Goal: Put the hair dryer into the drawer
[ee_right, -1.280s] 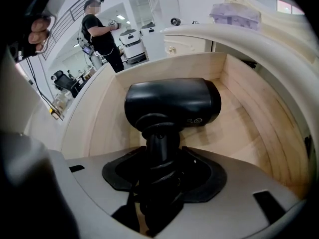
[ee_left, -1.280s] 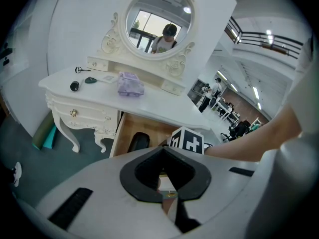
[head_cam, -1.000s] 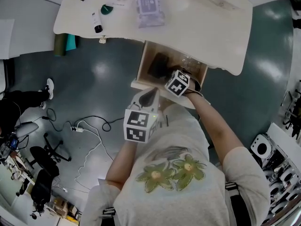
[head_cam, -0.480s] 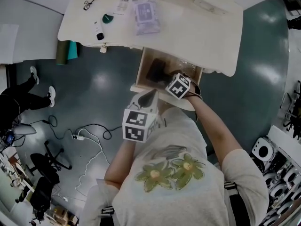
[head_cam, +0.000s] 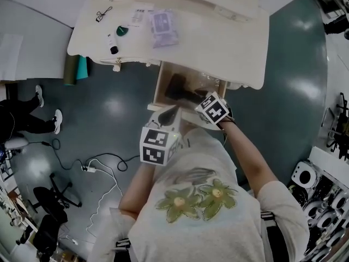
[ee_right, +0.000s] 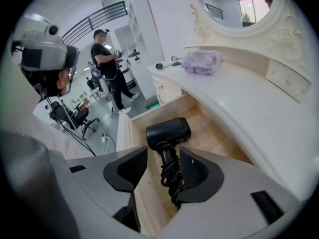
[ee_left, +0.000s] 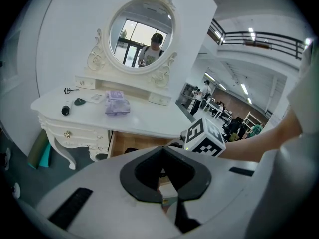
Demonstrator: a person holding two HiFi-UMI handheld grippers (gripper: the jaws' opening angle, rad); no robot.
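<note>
The black hair dryer [ee_right: 168,132], cord wound round its handle, lies flat on the floor of the open pale wooden drawer [head_cam: 158,89] under the white ornate dressing table [head_cam: 218,37]; placement appears complete. The right gripper [ee_right: 163,156] has its jaws spread, framing the handle without clamping it. The left gripper [ee_left: 162,153] has its jaws pressed together on nothing. What is left is probably only withdrawal, and perhaps closing the drawer. Compared with a second earlier, the right gripper has drawn back from over the drawer towards its front edge.
</note>
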